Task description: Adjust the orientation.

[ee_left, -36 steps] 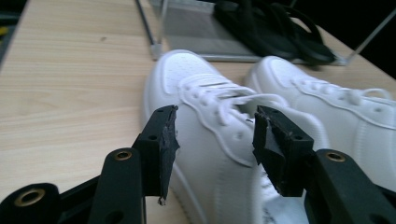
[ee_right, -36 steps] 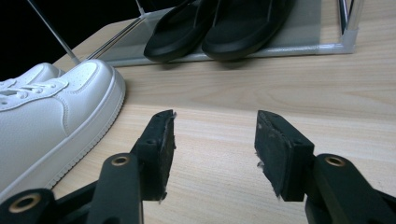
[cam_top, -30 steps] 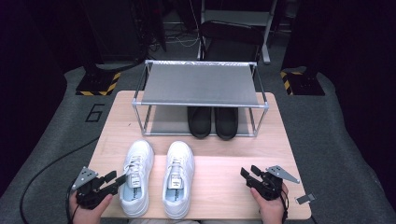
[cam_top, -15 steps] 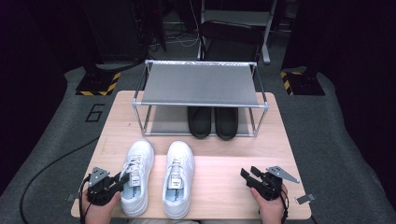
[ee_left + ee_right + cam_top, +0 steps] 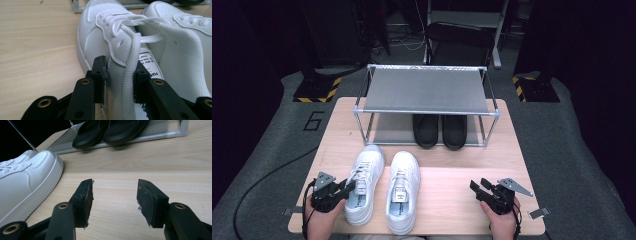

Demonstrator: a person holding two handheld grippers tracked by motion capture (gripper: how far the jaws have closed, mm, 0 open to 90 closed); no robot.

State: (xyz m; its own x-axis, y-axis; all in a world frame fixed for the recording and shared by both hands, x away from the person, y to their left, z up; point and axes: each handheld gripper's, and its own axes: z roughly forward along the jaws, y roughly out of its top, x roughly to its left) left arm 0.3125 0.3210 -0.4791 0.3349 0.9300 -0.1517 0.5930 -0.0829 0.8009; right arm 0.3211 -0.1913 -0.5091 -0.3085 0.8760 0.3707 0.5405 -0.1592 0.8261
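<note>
Two white sneakers stand side by side at the table's front. My left gripper is at the left white shoe, with its jaws on either side of the outer collar wall and a lace. Both pads touch the shoe. The jaws have just closed in and then eased a little wider, with the shoe wall still between them. The right white shoe stands free. My right gripper rests open and empty at the front right.
A metal two-level shoe rack stands at the back of the wooden table. A pair of black shoes sits on its lower shelf. Dark floor surrounds the table.
My left gripper moved right from beside the left white shoe onto its collar, and its jaws closed around the shoe wall. The right gripper has stayed put.
</note>
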